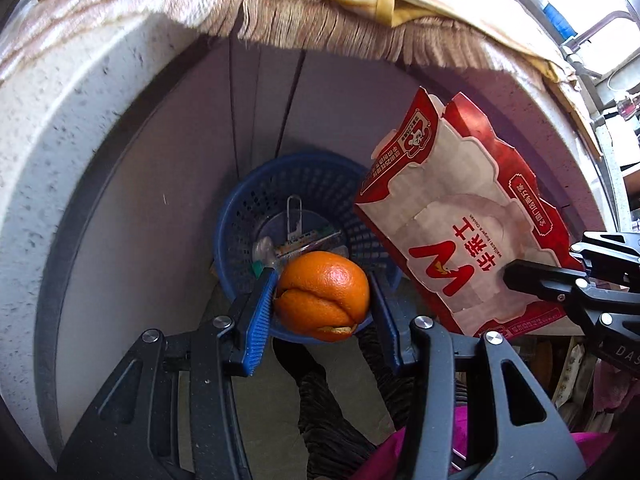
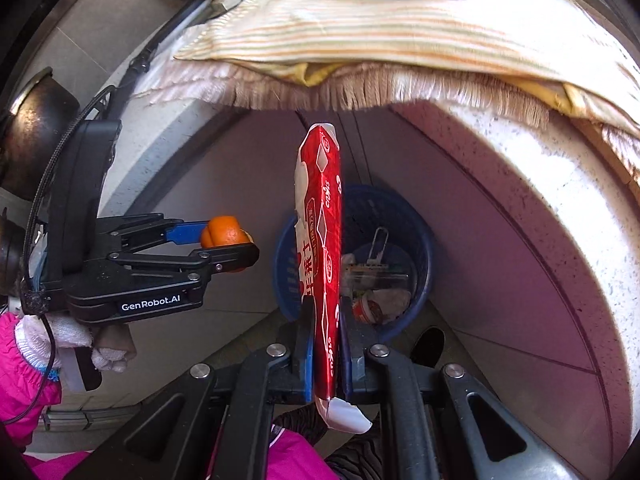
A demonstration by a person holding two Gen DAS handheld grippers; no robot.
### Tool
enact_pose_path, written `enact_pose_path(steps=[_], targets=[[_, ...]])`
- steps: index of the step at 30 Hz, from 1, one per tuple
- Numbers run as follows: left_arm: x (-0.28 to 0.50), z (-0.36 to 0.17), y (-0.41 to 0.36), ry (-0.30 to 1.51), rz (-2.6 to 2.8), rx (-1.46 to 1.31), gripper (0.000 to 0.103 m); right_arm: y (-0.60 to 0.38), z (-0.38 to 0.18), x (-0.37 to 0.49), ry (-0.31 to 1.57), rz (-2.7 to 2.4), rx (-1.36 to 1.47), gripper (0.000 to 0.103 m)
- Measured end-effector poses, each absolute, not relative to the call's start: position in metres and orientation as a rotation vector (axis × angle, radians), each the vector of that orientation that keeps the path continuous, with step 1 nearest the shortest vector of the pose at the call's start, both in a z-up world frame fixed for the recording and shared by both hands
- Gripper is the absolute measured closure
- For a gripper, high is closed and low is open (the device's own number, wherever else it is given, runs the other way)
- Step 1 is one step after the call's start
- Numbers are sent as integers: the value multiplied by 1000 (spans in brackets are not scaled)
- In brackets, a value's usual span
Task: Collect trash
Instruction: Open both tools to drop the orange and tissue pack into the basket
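Below the fringed cloth (image 1: 320,36), lower centre, a blue mesh plastic basket (image 1: 240,216) waits; left gripper (image 1: 322,292) clamps orange peel (image 1: 324,294), right gripper (image 2: 326,336) pinches a flattened red-and-white paper bag (image 2: 320,240), both poised above for dropping.

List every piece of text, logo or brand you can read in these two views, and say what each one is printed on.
"GenRobot.AI": white lettering on the black body of the left claw.
"华莱士" and a red "W"-shaped logo: flat red-and-white paper food bag in the right claw.
"DAS": cut-off letters on the right claw's body, left wrist view.
The bag's small print and the packaging in the blue plastic basket: too small to read.
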State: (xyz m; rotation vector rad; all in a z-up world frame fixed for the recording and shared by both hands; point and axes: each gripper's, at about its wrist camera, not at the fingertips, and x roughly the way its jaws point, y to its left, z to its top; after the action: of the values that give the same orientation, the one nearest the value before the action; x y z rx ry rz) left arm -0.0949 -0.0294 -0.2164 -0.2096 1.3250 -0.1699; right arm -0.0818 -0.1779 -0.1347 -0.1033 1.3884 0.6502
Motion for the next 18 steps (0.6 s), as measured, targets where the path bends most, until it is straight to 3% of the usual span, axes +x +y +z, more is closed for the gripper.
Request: enact_pose_path(steps=[9,18], targets=[[-85,-229,-39,1359,-142,-202,56,-169,-157,-69,1406,633,-131,92],[-81,-227,-39,1355,-127,-196,52,-163,-159,-59,1385,630,-131,74]])
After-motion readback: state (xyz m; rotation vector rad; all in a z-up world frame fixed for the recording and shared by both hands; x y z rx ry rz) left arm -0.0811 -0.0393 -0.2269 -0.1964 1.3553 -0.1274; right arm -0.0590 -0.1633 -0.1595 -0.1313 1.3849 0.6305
